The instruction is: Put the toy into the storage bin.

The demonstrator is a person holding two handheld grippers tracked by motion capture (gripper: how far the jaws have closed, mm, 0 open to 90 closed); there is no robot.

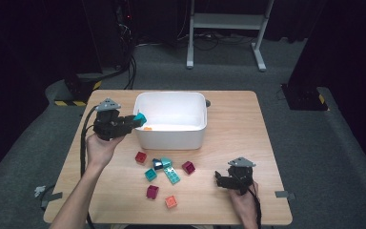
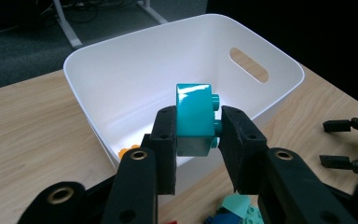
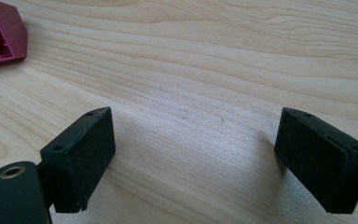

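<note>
My left gripper (image 2: 196,133) is shut on a teal brick (image 2: 194,116), held just over the left rim of the white bin (image 2: 121,84). From above, the left gripper (image 1: 137,119) and its teal brick (image 1: 140,116) hang at the edge of the bin (image 1: 170,136). An orange piece (image 2: 128,151) lies on the bin's floor, seen from above as the orange piece (image 1: 147,128). My right gripper (image 1: 218,179) rests low on the table at the front right, and in its own view the right gripper (image 3: 196,158) stands open over bare wood.
Several loose bricks lie in front of the bin: a red one (image 1: 140,157), a magenta one (image 1: 188,167), a teal plate (image 1: 172,174), an orange one (image 1: 171,202). A magenta brick (image 3: 0,32) sits ahead of the right gripper. The wooden table (image 1: 238,129) ends at rounded edges.
</note>
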